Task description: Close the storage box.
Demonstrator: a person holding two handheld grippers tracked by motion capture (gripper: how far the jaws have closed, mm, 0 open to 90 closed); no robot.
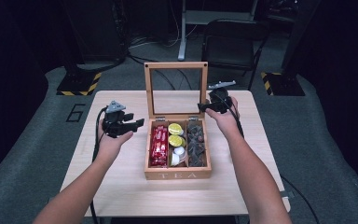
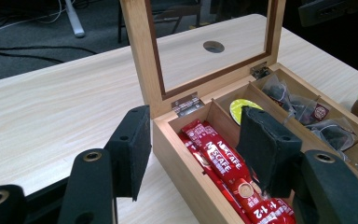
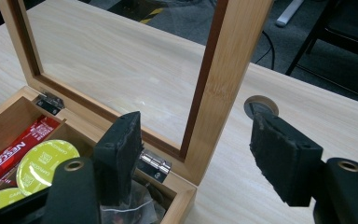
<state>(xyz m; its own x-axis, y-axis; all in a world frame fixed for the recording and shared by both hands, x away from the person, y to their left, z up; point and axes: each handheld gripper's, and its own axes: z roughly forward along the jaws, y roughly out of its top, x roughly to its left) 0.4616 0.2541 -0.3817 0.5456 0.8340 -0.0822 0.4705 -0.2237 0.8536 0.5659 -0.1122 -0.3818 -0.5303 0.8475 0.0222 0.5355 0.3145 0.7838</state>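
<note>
While the R gripper [image 3: 196, 158] is held unclenched astride the lid [image 3: 223, 74] frame, nothing gripped | L gripper [image 2: 191, 154] unclenched, empty, by box [image 1: 177, 175] left wall | box mid-table, lid upright | risk: lid could be knocked shut or hinge strained if bumped.

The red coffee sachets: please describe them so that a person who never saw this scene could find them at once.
On the light wooden table stands an open wooden tea box with a glass-paned lid upright. Of its three compartments, look in the one nearest the left gripper. The red coffee sachets lie there lengthwise, long flat packets with white lettering, unlike the round green-topped capsules in the middle and the dark tea bags beyond.
</note>
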